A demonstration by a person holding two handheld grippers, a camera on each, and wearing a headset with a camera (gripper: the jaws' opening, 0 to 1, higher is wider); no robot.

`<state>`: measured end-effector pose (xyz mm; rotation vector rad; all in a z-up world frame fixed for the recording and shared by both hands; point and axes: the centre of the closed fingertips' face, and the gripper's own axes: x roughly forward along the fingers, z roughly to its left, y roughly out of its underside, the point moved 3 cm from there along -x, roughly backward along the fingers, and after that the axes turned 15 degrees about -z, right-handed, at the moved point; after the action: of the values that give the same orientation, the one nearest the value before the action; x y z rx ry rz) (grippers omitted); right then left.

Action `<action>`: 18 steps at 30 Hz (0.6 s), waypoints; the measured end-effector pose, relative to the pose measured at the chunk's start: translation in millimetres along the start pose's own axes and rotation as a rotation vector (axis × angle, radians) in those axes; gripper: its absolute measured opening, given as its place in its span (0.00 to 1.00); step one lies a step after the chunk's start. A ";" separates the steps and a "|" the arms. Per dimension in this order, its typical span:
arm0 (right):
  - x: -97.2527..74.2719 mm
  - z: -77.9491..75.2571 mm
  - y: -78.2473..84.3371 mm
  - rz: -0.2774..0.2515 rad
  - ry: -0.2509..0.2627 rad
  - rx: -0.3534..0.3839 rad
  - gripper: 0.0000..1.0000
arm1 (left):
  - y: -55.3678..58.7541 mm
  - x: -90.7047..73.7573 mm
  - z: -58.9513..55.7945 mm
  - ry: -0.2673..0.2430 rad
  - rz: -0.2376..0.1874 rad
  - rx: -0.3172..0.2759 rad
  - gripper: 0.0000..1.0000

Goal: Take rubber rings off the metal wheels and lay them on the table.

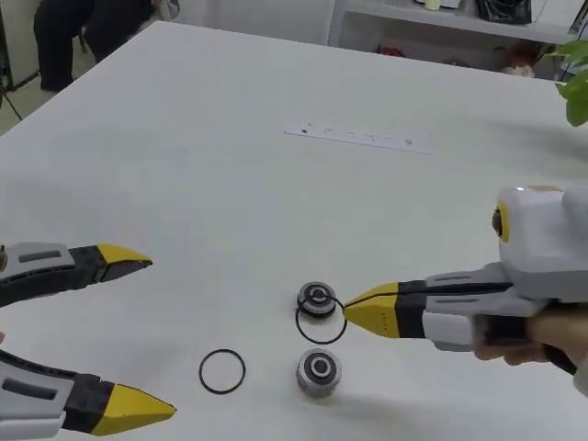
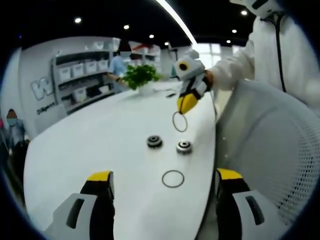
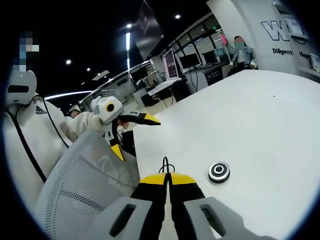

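Note:
Two metal wheels stand on the white table [image 1: 230, 184], a far wheel [image 1: 317, 297] and a near wheel [image 1: 319, 372]. My right gripper [image 1: 349, 310] is shut on a thin black rubber ring [image 1: 318, 327], which hangs from its yellow tips just by the far wheel. In the left gripper view that held ring [image 2: 180, 121] hangs above the table, beyond both wheels [image 2: 154, 141] [image 2: 184, 147]. A second ring [image 1: 222, 371] lies flat, left of the near wheel. My left gripper [image 1: 158, 335] stands open at the left, holding nothing. The right gripper view has one wheel [image 3: 219, 171] right of the shut jaws.
A strip of small printed marks [image 1: 356, 136] lies at the table's far middle. Green plant leaves [image 1: 576, 83] show at the far right edge. A white mesh chair back [image 2: 260, 145] stands beside the table's near edge. People stand by shelves in the background.

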<state>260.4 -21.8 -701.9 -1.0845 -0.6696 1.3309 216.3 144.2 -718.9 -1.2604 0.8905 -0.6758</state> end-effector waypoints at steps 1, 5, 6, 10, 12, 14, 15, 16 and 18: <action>2.4 1.4 0.4 0.005 -0.009 0.001 0.00 | 0.4 -0.9 0.2 -0.002 0.000 -0.001 0.84; 9.9 4.0 2.4 0.024 -0.029 0.003 0.00 | 2.2 -3.1 1.3 -0.011 -0.001 -0.006 0.84; 12.7 4.9 3.0 0.029 -0.036 0.002 0.00 | 2.9 -3.6 1.4 -0.013 -0.002 -0.007 0.84; 21.6 6.7 5.7 0.037 -0.052 0.015 0.00 | 6.5 -4.5 0.3 -0.010 0.008 -0.013 0.85; 24.8 7.7 7.7 0.043 -0.059 0.015 0.00 | 7.5 -4.8 -0.4 -0.007 0.013 -0.012 0.85; 27.7 8.3 10.0 0.048 -0.065 0.022 0.00 | 7.9 -5.0 -1.0 -0.005 0.013 -0.016 0.85; 29.8 9.0 11.9 0.053 -0.070 0.027 0.00 | 8.3 -5.1 -1.2 -0.004 0.015 -0.016 0.85; 31.1 9.6 13.1 0.056 -0.073 0.030 0.00 | 9.0 -5.4 -0.9 -0.004 0.015 -0.016 0.85; 35.4 10.9 16.6 0.067 -0.083 0.034 0.00 | 9.6 -5.5 -0.5 -0.003 0.015 -0.016 0.85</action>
<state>249.7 13.2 -719.2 -1.0370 -0.6746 1.4462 212.7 150.4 -727.2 -1.2678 0.9034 -0.6556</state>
